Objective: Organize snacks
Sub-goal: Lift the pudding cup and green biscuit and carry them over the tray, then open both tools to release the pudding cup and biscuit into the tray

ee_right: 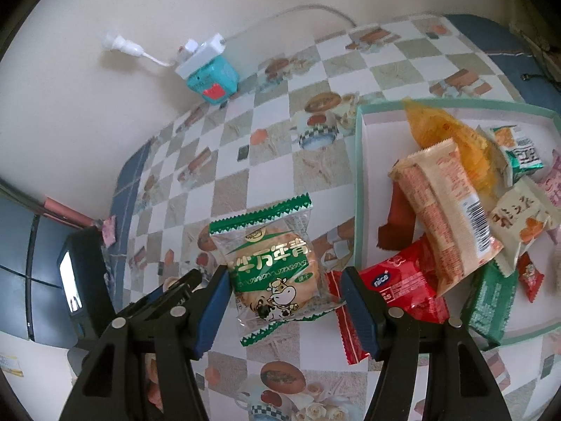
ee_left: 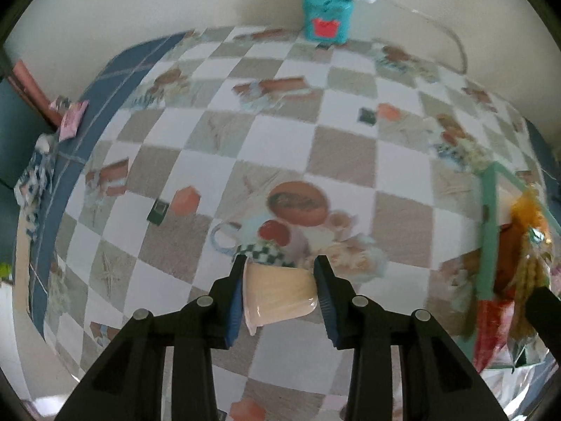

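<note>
Both wrist views are showing soft, even daylight with no hard shadows; the pale wall (ee_left: 140,7) is reading bright and flat. Fisheye distortion is bending the checked table (ee_left: 350,161) into a dome in the left view and is curving it toward the dark circular rim in the right. The left view is smearing with motion blur — the printed squares and the snack tray (ee_left: 489,217) at the right edge are losing their outlines, while the left claw (ee_left: 280,293) is staying sharp. The right view is holding crisper: lettering on the green biscuit packet (ee_right: 271,270) is staying legible, with faint glare glinting off its clear wrapper — only the far corners are softening.
</note>
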{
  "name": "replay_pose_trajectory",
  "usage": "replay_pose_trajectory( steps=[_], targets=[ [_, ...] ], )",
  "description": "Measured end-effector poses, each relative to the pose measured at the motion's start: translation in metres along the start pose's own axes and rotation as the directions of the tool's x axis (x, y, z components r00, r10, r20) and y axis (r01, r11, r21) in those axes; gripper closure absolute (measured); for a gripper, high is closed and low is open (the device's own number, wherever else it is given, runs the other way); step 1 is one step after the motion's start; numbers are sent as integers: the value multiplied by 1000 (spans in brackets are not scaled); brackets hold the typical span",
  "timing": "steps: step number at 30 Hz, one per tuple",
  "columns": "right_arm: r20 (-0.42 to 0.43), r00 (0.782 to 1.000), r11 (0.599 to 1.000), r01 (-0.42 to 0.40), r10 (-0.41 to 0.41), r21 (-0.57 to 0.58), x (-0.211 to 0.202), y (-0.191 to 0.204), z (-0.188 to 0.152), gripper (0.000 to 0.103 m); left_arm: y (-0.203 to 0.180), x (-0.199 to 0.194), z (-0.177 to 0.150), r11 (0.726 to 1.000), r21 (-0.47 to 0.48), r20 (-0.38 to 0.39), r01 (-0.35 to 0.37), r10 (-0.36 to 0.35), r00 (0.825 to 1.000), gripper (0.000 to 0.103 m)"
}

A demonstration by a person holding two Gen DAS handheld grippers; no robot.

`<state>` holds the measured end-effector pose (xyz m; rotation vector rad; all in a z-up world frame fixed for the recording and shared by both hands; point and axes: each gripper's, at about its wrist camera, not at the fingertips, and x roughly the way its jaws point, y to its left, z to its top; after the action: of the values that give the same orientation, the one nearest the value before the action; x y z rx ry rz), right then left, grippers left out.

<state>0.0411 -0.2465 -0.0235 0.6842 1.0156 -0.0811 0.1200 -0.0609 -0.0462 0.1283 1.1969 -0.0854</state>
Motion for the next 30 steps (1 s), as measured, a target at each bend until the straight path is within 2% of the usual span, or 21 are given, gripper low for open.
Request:
replay_pose_trajectory(
  steps=[4,8,11,14,17,20,25,30],
  targets=[
    [36,999,1000,2,-3,13,-17,-5,2,36,-15,-22,-1,999,27,35,27,-28,999,64],
    [79,996,997,48,-52,56,-36,-22,6,36,-38,-52,-2,995,77,94,66,-73,993,64],
    [105,991,990,63,-77,127,-49,-49,10,36,-57,-70,-6,987,111,115,116,-129,985,64],
    [119,982,974,120,-144,192,-59,-78,13,36,-81,-83,-11,975,156,124,158,-178,976,64],
    [111,973,952,172,-205,254,-67,-106,13,36,-114,-91,-17,958,207,113,198,-224,968,64],
    [103,967,932,191,-232,308,-74,-133,13,36,-148,-95,-27,939,271,100,213,-247,964,64],
    [93,961,906,211,-262,366,-84,-165,9,36,-193,-92,-45,905,367,65,215,-255,965,64],
    [70,960,887,222,-272,404,-86,-183,5,36,-216,-83,-60,881,415,10,226,-253,967,64]
  ],
)
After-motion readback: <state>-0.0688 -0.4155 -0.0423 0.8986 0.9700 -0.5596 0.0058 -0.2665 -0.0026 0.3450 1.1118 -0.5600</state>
